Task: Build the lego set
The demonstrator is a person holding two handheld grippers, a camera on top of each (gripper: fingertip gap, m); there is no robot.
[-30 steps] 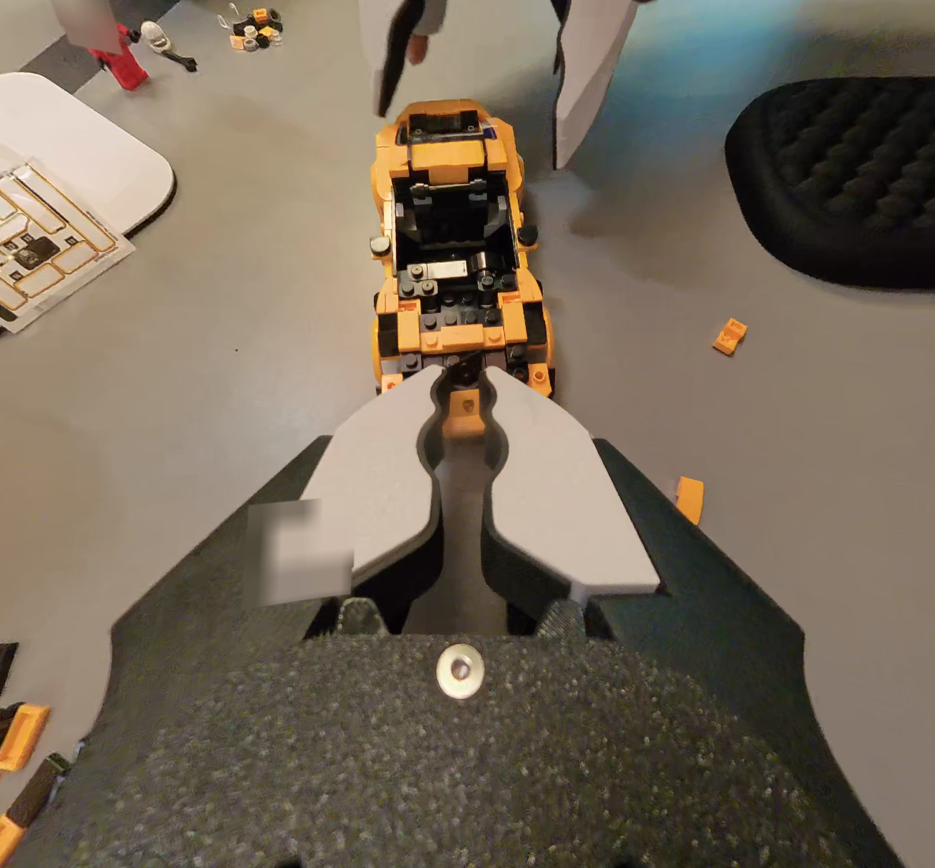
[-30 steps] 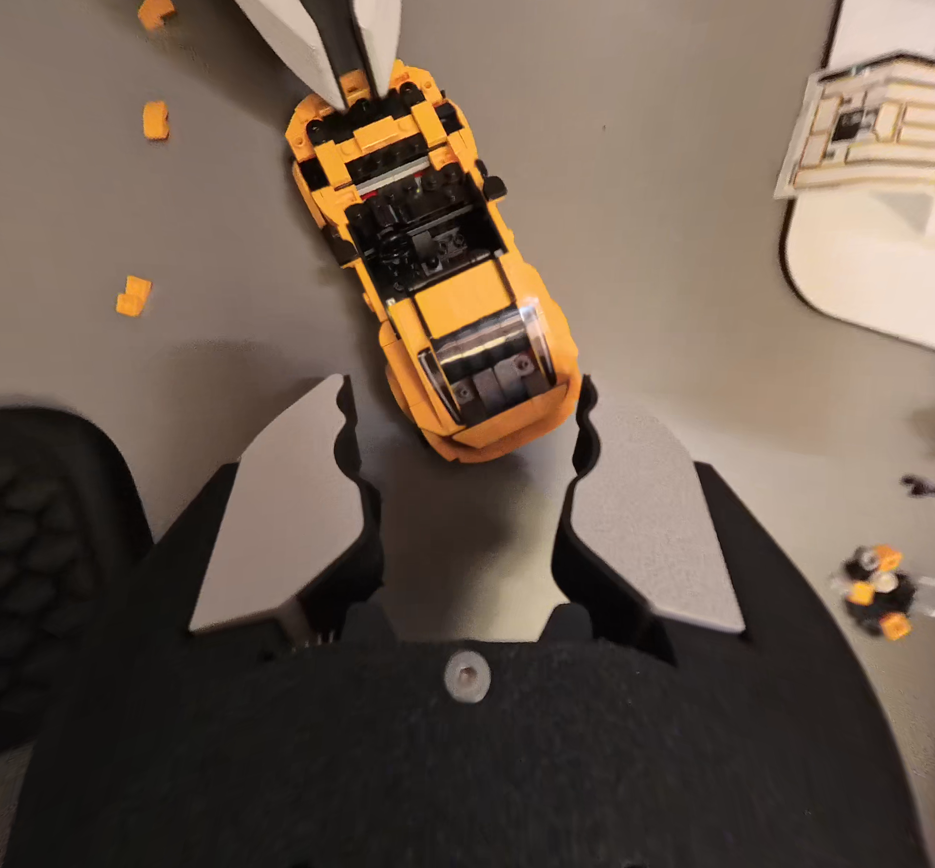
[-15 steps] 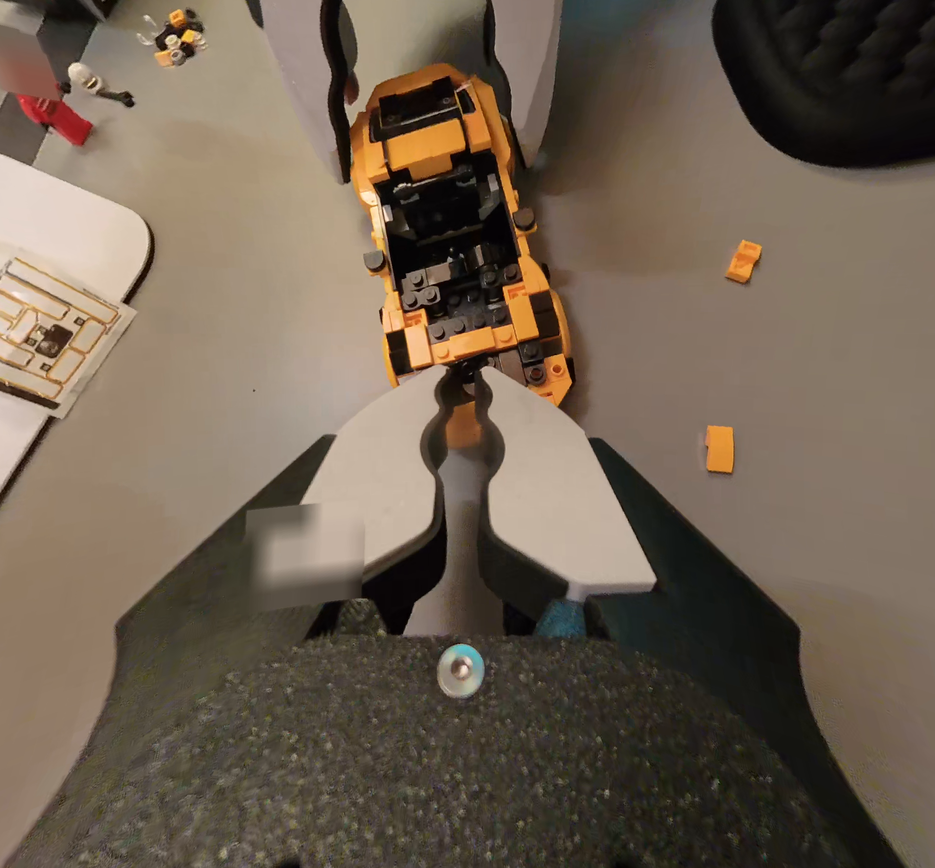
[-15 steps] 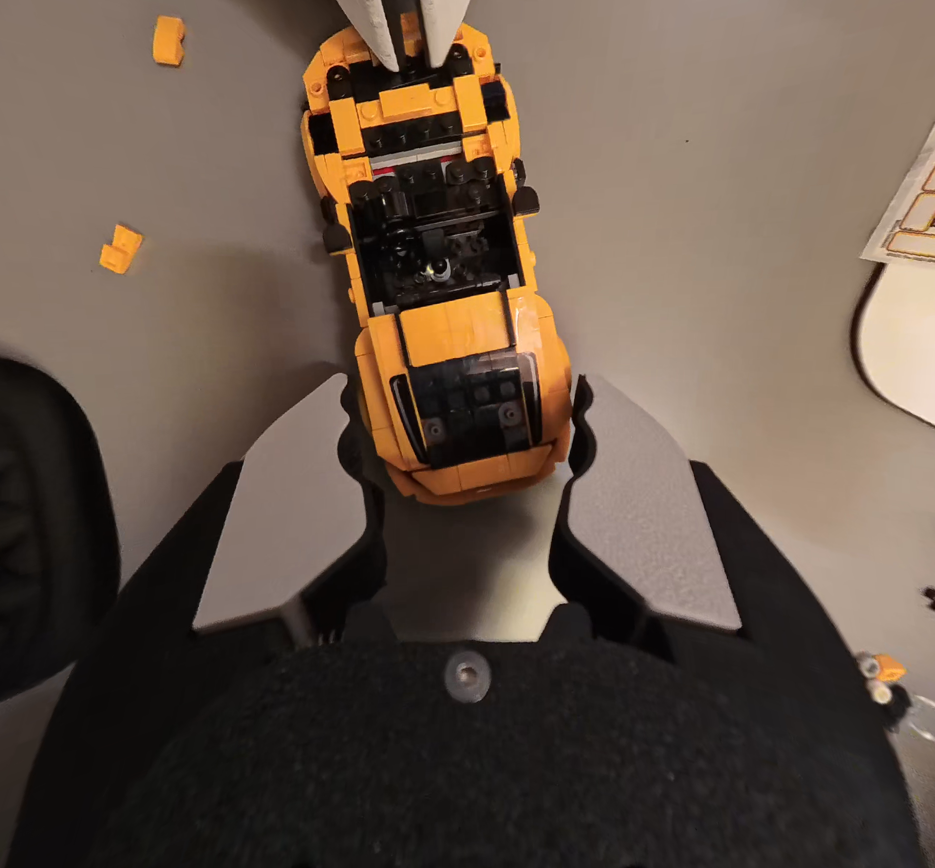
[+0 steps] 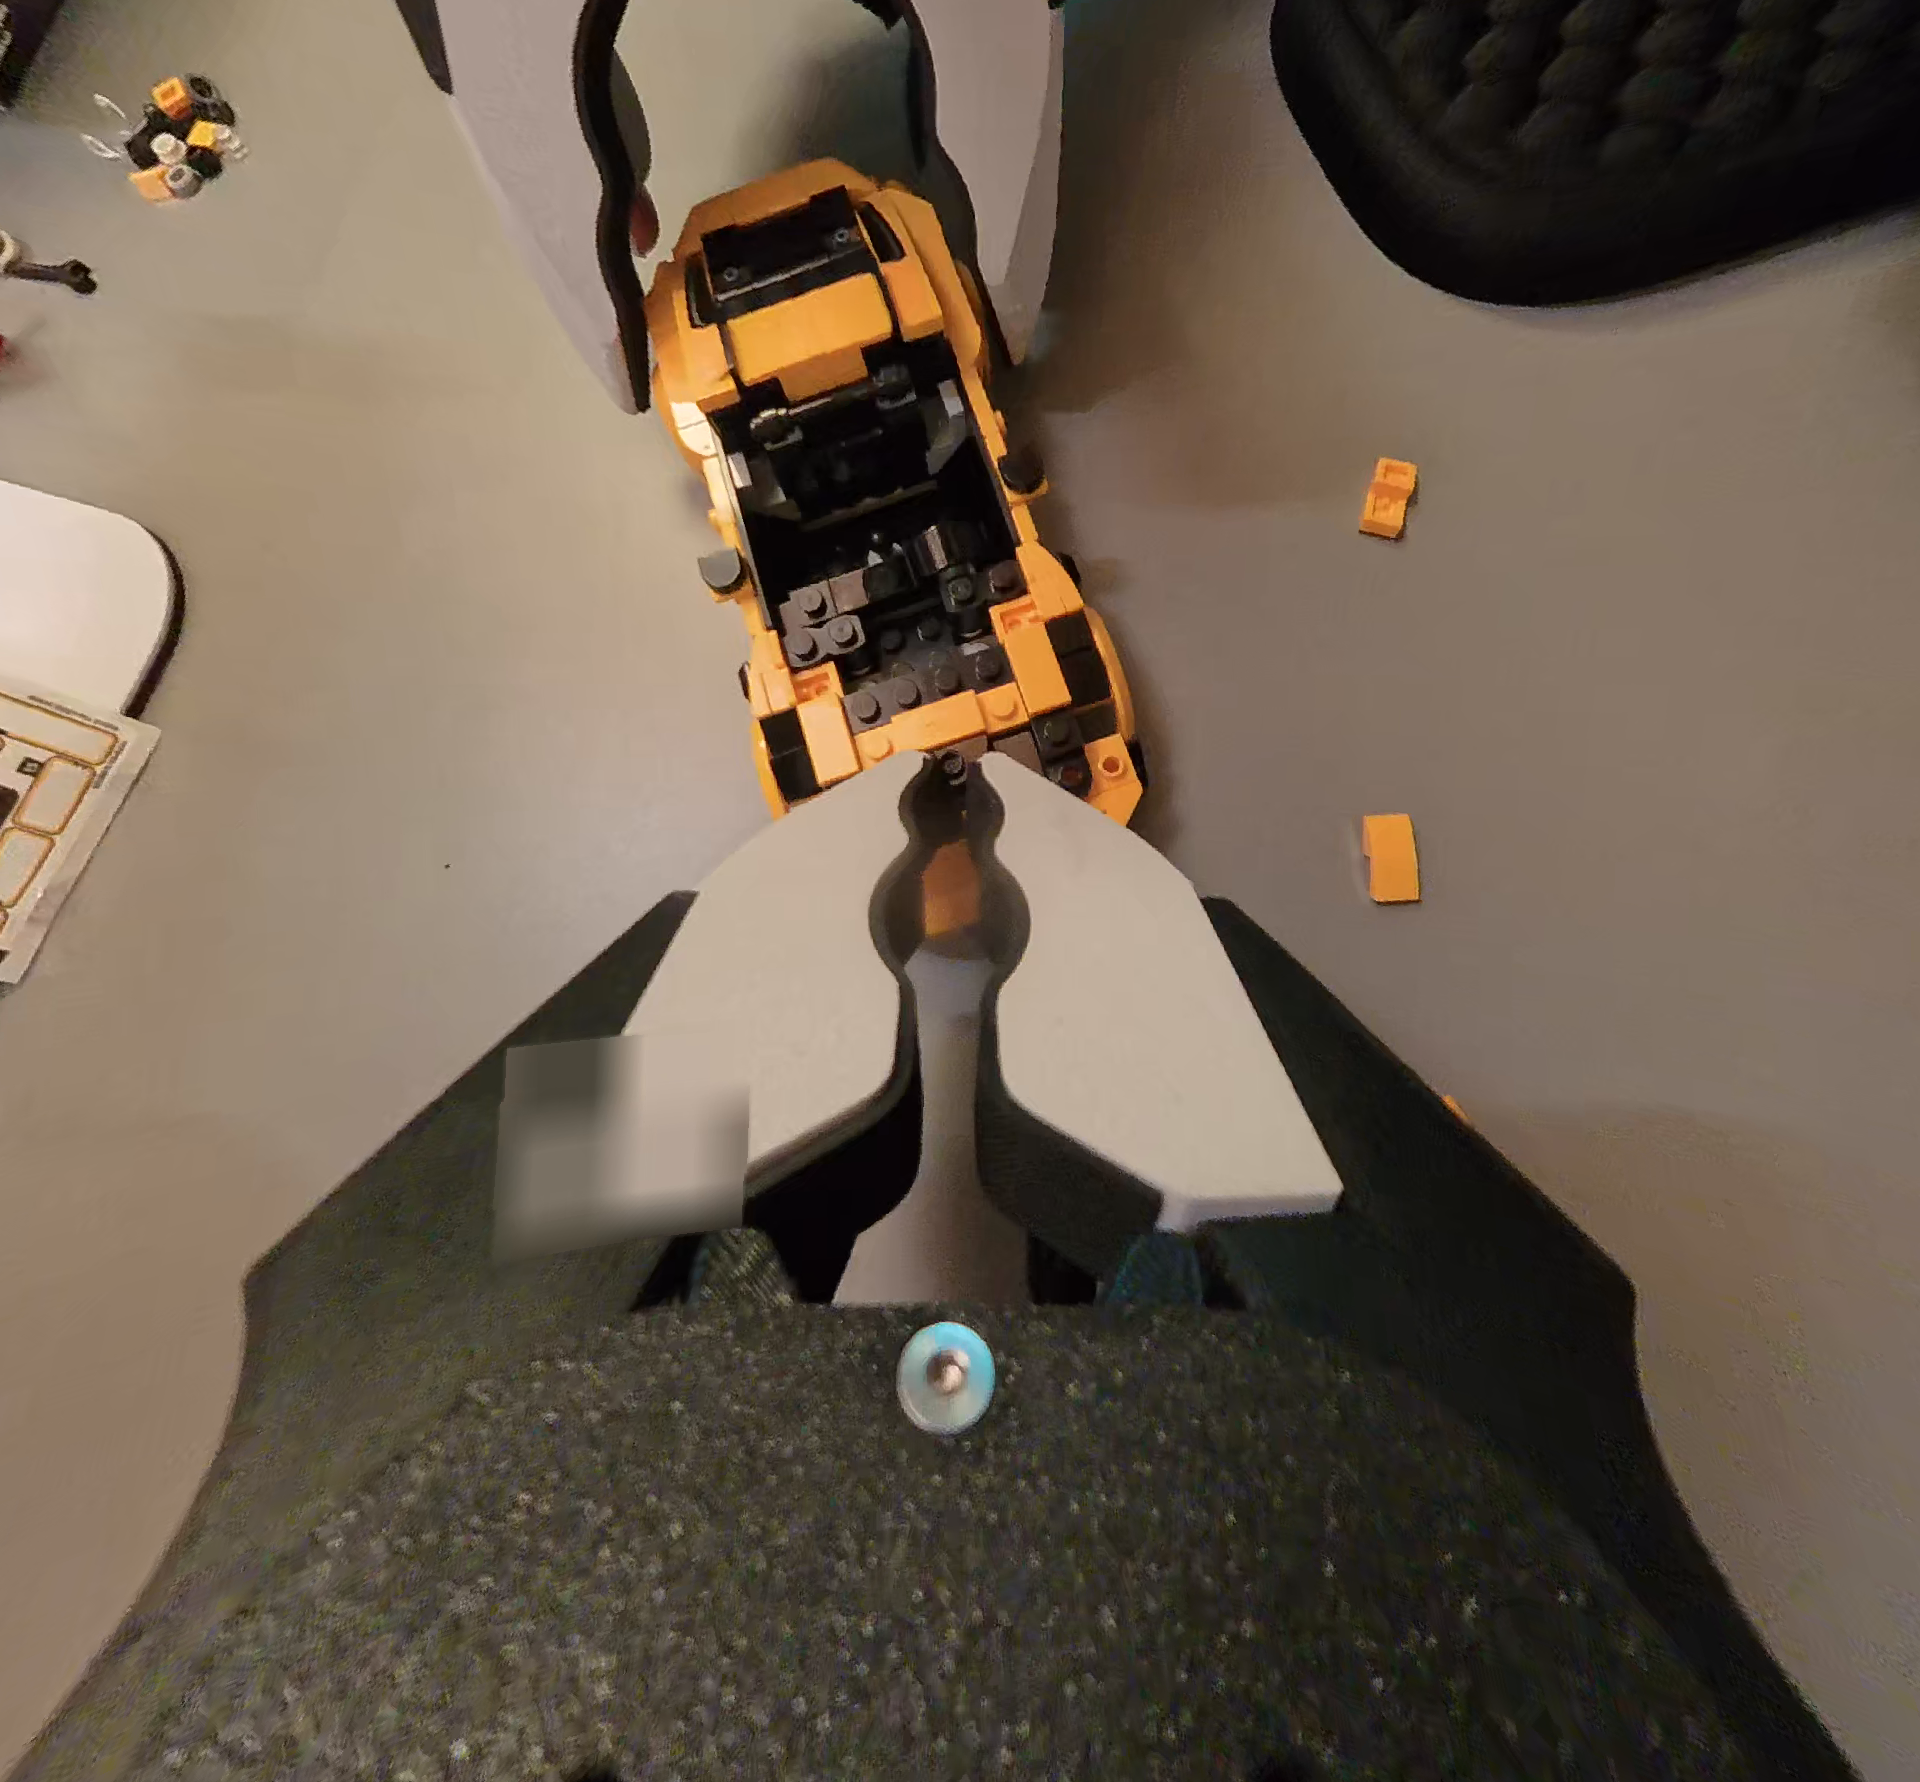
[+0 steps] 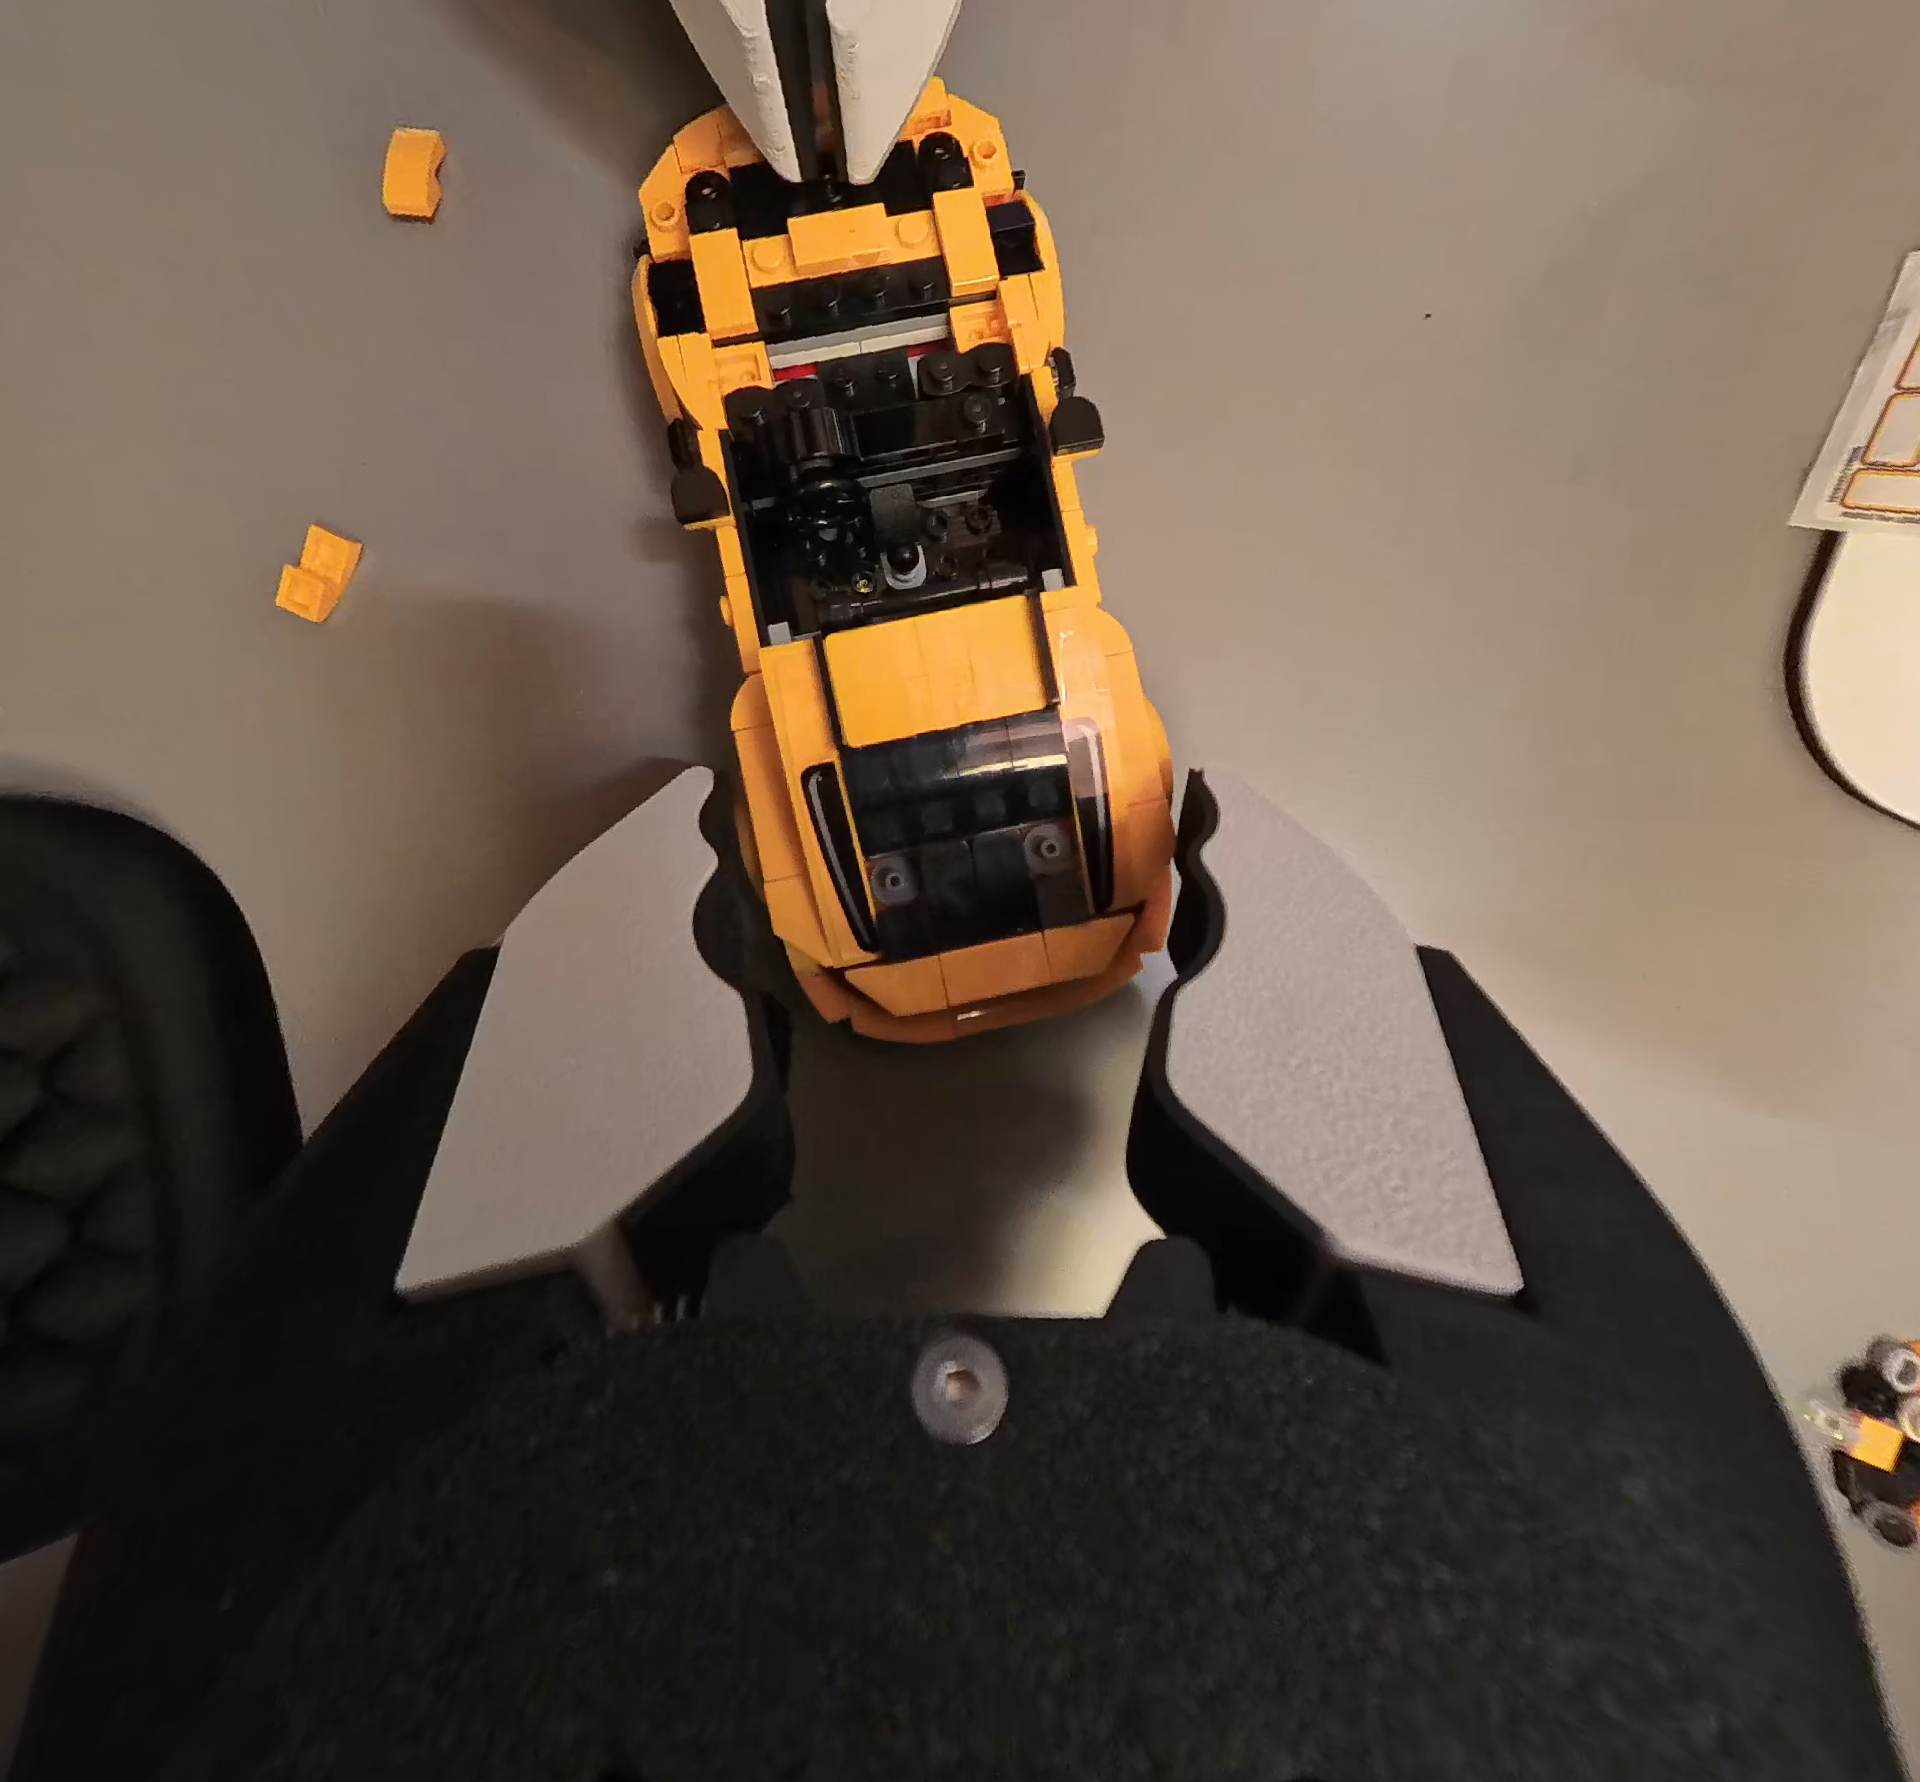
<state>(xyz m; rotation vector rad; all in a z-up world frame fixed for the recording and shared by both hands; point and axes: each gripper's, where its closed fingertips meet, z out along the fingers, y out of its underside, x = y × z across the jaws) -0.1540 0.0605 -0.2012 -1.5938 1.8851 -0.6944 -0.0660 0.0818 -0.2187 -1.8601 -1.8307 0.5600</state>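
The orange and black lego car (image 5: 894, 506) stands on the grey table, roof open. My left gripper (image 5: 951, 771) is shut on a small orange brick (image 5: 951, 885) and its tips press against the car's near end. My right gripper (image 6: 951, 797) is open, with the car's (image 6: 904, 589) smooth end between its two fingers; the left finger (image 6: 623, 953) is against the car's side. In the left wrist view the right gripper's fingers (image 5: 540, 174) straddle the car's far end. In the right wrist view the left gripper (image 6: 821, 163) meets the car's far end.
Loose orange pieces (image 5: 1389, 498) (image 5: 1390, 857) lie right of the car; they also show in the right wrist view (image 6: 414, 174) (image 6: 317, 574). A black mat (image 5: 1621, 70), a white board (image 5: 62, 589) with a sticker sheet (image 5: 52, 828), and a pile of small parts (image 5: 177, 137) surround the area. My right fingertips sit around 10 centimeters from my left ones.
My right gripper has come forward until its open fingers straddle the car's end, and the car has turned into line with it. My left gripper stays shut on the orange brick at the other end.
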